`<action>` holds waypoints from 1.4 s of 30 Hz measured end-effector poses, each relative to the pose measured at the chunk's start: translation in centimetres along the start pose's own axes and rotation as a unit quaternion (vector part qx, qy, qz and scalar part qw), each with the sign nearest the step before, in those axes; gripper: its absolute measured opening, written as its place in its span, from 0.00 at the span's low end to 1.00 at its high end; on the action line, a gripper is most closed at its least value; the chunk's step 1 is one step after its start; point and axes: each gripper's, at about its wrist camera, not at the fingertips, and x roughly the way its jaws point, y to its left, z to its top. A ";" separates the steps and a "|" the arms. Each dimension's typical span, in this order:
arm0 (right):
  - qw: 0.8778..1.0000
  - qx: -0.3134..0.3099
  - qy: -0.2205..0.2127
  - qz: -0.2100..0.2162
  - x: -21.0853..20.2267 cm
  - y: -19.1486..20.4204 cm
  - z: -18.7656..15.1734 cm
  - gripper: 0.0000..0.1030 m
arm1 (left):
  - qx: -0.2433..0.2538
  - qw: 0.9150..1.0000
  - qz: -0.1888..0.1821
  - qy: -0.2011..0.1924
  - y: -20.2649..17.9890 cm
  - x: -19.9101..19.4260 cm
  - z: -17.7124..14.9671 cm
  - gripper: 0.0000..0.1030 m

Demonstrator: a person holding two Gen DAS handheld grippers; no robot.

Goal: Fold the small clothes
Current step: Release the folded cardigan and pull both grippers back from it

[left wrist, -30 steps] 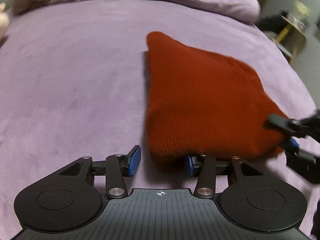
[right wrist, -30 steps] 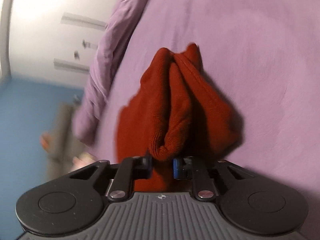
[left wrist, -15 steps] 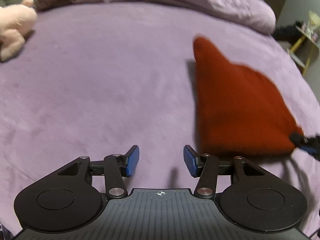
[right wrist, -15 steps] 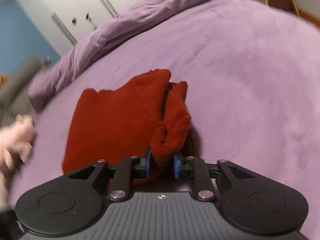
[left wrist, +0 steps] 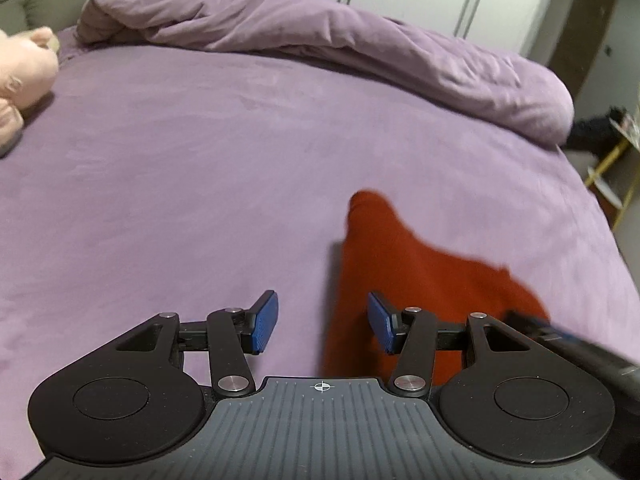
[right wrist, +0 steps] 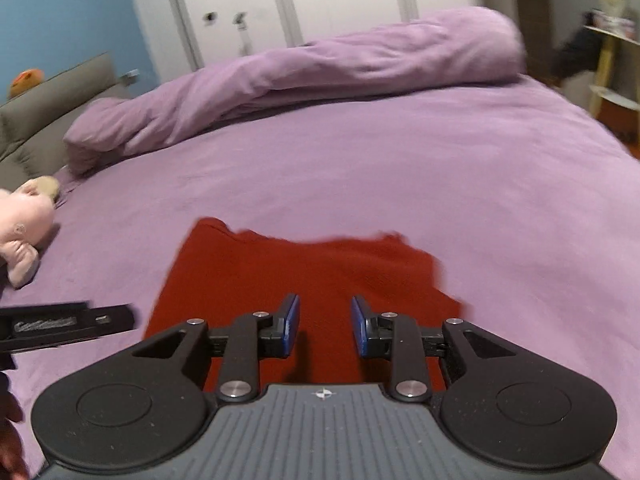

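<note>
A red knit garment (right wrist: 304,276) lies folded flat on the purple bed (right wrist: 400,168). My right gripper (right wrist: 325,326) is open and empty, hovering over the garment's near edge. My left gripper (left wrist: 322,323) is open and empty at the garment's left edge; the garment (left wrist: 420,280) lies to the right under its right finger. The right gripper's fingers (left wrist: 532,326) show at the right of the left wrist view. The left gripper (right wrist: 68,326) shows at the left edge of the right wrist view.
A rolled purple duvet (left wrist: 320,36) lies along the far side of the bed. A pink plush toy (left wrist: 24,76) sits at the far left; it also shows in the right wrist view (right wrist: 24,224). A yellow-framed shelf (left wrist: 612,160) stands past the bed's right edge.
My right gripper has let go of the garment's bunched corner and opened; the garment now lies flat. My left gripper has drawn back and risen, staying open.
</note>
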 end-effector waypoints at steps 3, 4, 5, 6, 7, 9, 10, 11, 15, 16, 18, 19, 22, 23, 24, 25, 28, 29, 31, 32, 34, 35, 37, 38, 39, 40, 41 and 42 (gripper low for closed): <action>0.999 -0.024 0.015 -0.035 3.7 -0.3 0.3 0.23 | 0.006 1.000 0.021 -0.010 -1.5 3.7 0.8 0.54; 0.998 -0.039 0.011 -0.049 4.1 -0.6 0.1 0.20 | 0.016 0.999 0.034 -0.015 -1.8 4.8 0.9 0.57; 0.996 -0.048 0.005 -0.073 4.6 -1.1 -0.2 0.20 | 0.021 0.999 0.045 -0.016 -2.0 5.5 0.9 0.58; 0.997 -0.041 -0.005 -0.073 4.7 -1.9 -0.5 0.22 | 0.015 0.999 0.051 -0.012 -1.9 6.3 0.9 0.58; 0.997 -0.021 -0.013 -0.069 4.9 -3.0 -1.0 0.22 | 0.002 0.999 0.048 -0.005 -1.7 7.0 0.8 0.59; 0.998 0.008 -0.023 -0.063 5.0 -4.4 -1.4 0.23 | -0.015 0.999 0.051 0.011 -1.5 8.6 0.5 0.61; 0.998 0.013 -0.025 -0.062 5.1 -4.6 -1.5 0.23 | -0.012 0.998 0.060 0.006 -1.6 9.1 0.3 0.63; 0.997 0.009 -0.025 -0.066 5.2 -4.5 -1.5 0.23 | -0.006 0.998 0.070 -0.001 -1.7 9.3 0.1 0.63; 0.996 -0.014 -0.025 -0.084 5.2 -3.5 -1.6 0.24 | 0.004 0.997 0.076 -0.002 -1.8 8.9 0.1 0.63; 0.996 -0.020 -0.024 -0.088 5.3 -3.2 -1.4 0.25 | 0.010 0.997 0.073 0.002 -1.7 8.4 0.3 0.63; 0.995 -0.023 -0.016 -0.092 4.2 -2.4 -1.1 0.25 | 0.024 0.998 0.062 0.000 -1.2 6.7 0.4 0.63; 0.996 -0.025 -0.020 -0.085 2.9 -1.8 -1.2 0.25 | 0.036 0.998 0.050 -0.006 -1.0 5.3 0.2 0.63; 0.997 -0.037 -0.056 -0.036 -2.2 -0.8 -3.1 0.25 | 0.058 0.997 0.035 -0.022 0.4 0.6 -1.1 0.65; 0.997 -0.042 -0.059 -0.030 -3.7 -0.6 -4.3 0.25 | 0.050 0.998 0.021 -0.019 1.1 -0.7 -1.9 0.66; 0.997 -0.049 -0.055 -0.031 -4.7 -0.5 -5.5 0.26 | 0.036 0.999 0.005 -0.006 1.9 -1.8 -2.9 0.66; 0.997 -0.058 -0.044 -0.038 -5.2 -0.5 -6.7 0.26 | 0.028 1.000 -0.007 0.010 2.5 -2.2 -3.9 0.66; 0.992 -0.100 -0.043 -0.069 -5.7 -0.7 -9.1 0.27 | 0.041 0.998 0.009 0.037 3.0 -1.9 -6.4 0.68; 0.990 -0.117 -0.044 -0.072 -5.8 -0.6 -9.2 0.27 | 0.049 0.998 0.010 0.030 3.0 -2.0 -6.8 0.68; 0.987 -0.136 -0.033 -0.079 -5.4 -0.3 -8.8 0.27 | 0.081 0.996 0.025 0.029 2.4 -2.3 -6.5 0.70; 0.986 -0.140 -0.024 -0.082 -5.4 -0.1 -8.3 0.27 | 0.095 0.994 0.036 0.032 1.9 -2.7 -6.2 0.70; 0.985 -0.144 -0.010 -0.092 -5.8 0.3 -7.8 0.27 | 0.117 0.991 0.048 0.039 1.1 -3.9 -6.1 0.68; 0.985 -0.145 -0.002 -0.098 -6.2 0.5 -7.8 0.28 | 0.128 0.990 0.049 0.043 0.9 -4.6 -6.4 0.68; 0.984 -0.133 0.037 -0.113 -7.0 0.8 -8.6 0.33 | 0.141 0.988 0.043 0.049 0.7 -5.8 -7.3 0.68; 0.984 -0.125 0.053 -0.118 -7.8 1.0 -9.3 0.34 | 0.143 0.988 0.034 0.057 0.7 -6.4 -7.7 0.68; 0.984 -0.118 0.064 -0.118 -8.7 1.1 -9.9 0.35 | 0.139 0.988 0.027 0.061 0.7 -7.2 -8.3 0.68; 0.984 -0.102 0.090 -0.111 -9.7 1.0 -10.5 0.38 | 0.134 0.989 0.021 0.060 0.8 -8.1 -8.9 0.68; 0.985 -0.081 0.118 -0.096 -10.4 0.8 -11.0 0.39 | 0.133 0.989 0.013 0.060 0.8 -9.0 -9.4 0.69; 0.985 -0.055 0.142 -0.081 -11.1 0.4 -11.4 0.40 | 0.133 0.989 0.008 0.060 0.6 -9.7 -9.8 0.70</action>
